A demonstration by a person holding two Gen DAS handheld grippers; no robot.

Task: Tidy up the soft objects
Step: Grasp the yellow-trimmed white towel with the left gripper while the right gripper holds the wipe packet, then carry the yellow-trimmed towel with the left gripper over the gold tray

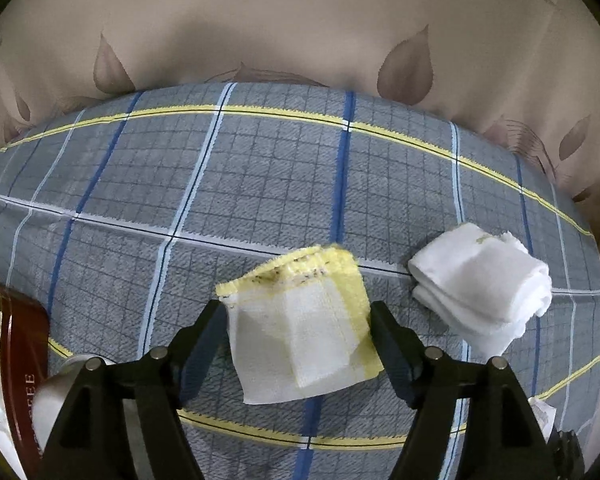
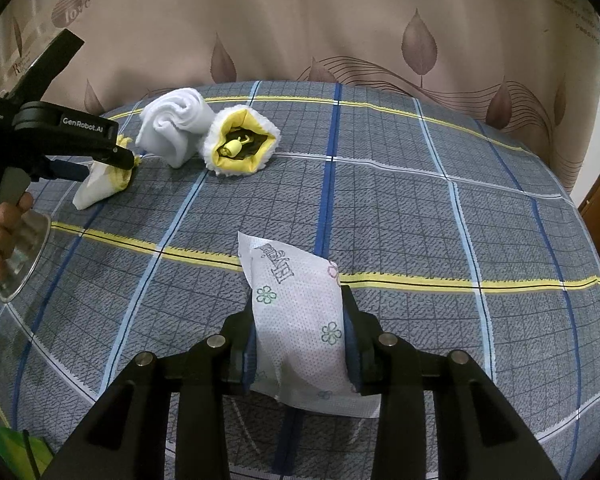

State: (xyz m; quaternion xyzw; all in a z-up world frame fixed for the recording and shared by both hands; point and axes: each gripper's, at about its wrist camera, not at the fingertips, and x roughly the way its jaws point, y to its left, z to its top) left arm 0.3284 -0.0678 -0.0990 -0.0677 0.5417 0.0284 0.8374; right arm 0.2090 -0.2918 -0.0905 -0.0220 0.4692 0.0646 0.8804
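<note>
While your right gripper (image 2: 298, 344) squeezes that squishy tissue pack (image 2: 296, 312), your wide-open left gripper (image 1: 298, 312) straddles the floppy folded washcloth (image 1: 300, 320), so pinch its thick middle.

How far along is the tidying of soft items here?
Nothing looks sorted yet. In hand: the right hand-held gripper is shut on a tissue pack; the left hand-held gripper is open around a folded cloth. Left: white socks and a yellow-lined item lie loose on the plaid cover.
</note>
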